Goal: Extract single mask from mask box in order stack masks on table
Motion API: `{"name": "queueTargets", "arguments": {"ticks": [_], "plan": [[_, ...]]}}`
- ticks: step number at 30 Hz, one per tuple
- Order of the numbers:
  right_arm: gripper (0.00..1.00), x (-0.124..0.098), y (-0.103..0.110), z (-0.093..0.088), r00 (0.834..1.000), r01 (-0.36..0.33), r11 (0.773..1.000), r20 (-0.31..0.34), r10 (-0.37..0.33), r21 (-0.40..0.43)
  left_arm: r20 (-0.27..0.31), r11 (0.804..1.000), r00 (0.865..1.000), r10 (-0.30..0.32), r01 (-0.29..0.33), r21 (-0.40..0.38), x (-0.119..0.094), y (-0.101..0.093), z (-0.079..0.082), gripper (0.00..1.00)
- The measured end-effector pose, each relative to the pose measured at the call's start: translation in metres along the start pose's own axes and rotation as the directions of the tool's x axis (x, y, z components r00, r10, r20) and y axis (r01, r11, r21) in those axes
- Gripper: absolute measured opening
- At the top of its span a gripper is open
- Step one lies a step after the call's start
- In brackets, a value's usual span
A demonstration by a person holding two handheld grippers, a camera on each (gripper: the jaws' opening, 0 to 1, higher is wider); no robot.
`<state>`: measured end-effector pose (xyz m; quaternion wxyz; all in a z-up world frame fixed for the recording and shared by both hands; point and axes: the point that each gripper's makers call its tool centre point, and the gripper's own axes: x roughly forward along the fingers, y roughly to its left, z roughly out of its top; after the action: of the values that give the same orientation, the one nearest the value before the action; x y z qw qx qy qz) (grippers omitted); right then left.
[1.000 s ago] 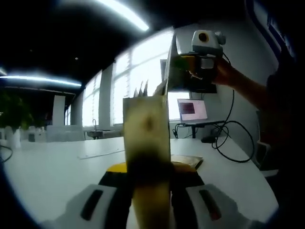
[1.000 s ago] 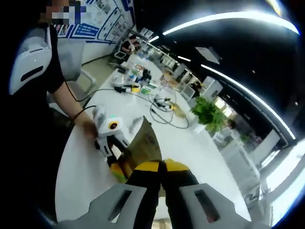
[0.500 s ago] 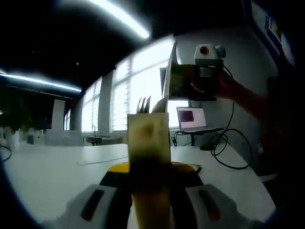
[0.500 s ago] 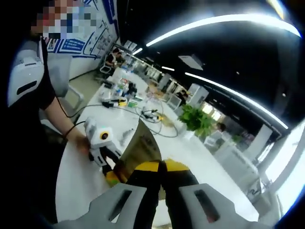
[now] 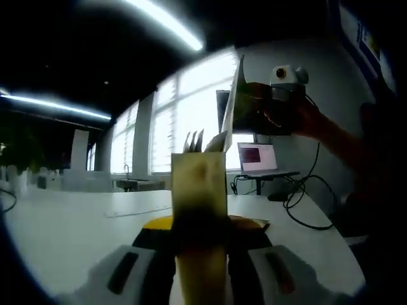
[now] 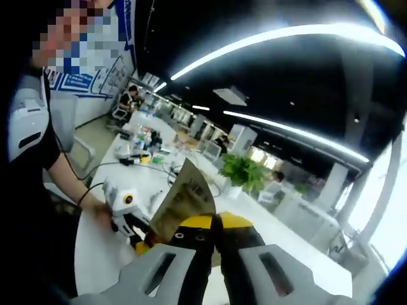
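Note:
My left gripper point(image 5: 201, 223) is shut on an upright tan mask box point(image 5: 198, 190), with mask ends point(image 5: 196, 140) poking out of its top. Up and to the right, the right gripper point(image 5: 285, 95) hangs in a person's hand point(image 5: 316, 122), holding a single flat mask packet point(image 5: 238, 105) clear above the box. In the right gripper view, my right gripper point(image 6: 213, 223) is shut on that mask packet point(image 6: 183, 198), which stands up between the jaws. Lower left of it, the left gripper point(image 6: 126, 213) is held over the white table point(image 6: 95, 248).
A flat packet point(image 5: 257, 220) lies on the table point(image 5: 76, 222) just behind the box. A laptop point(image 5: 257, 154) and looping cables point(image 5: 299, 202) sit at the far right. A potted plant point(image 6: 240, 171) and desk clutter point(image 6: 143, 149) stand farther along. The person's sleeve point(image 6: 28, 130) is at left.
The right gripper has lifted the mask packet higher and slightly right, away from the box top. The left gripper keeps holding the box in place.

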<state>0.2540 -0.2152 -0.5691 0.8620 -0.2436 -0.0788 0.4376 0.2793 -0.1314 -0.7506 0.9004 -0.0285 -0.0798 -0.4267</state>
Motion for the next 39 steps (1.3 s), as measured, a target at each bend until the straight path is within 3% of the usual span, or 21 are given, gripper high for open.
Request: {"name": "queueTargets", "arguments": {"ticks": [14,24,29,39], "plan": [[0.00,-0.030,-0.025,0.008,0.994,0.105,0.994,0.014,-0.105,-0.002,-0.002,1.000,1.000,0.002,-0.002,-0.004,0.000,0.001,0.000,0.31],[0.00,-0.058,-0.047,0.008,0.979,0.203,0.979,-0.012,-0.203,0.000,-0.001,1.000,1.000,0.003,-0.003,-0.006,0.001,0.001,0.001,0.31],[0.00,-0.068,-0.058,-0.003,0.961,0.263,0.963,-0.078,-0.267,-0.056,-0.002,1.000,1.000,0.003,-0.003,-0.007,0.001,0.002,0.000,0.31],[0.00,-0.090,-0.076,-0.009,0.919,0.359,0.929,-0.142,-0.369,-0.089,-0.006,1.000,1.000,0.003,-0.003,-0.009,0.000,0.001,0.000,0.31]]}}
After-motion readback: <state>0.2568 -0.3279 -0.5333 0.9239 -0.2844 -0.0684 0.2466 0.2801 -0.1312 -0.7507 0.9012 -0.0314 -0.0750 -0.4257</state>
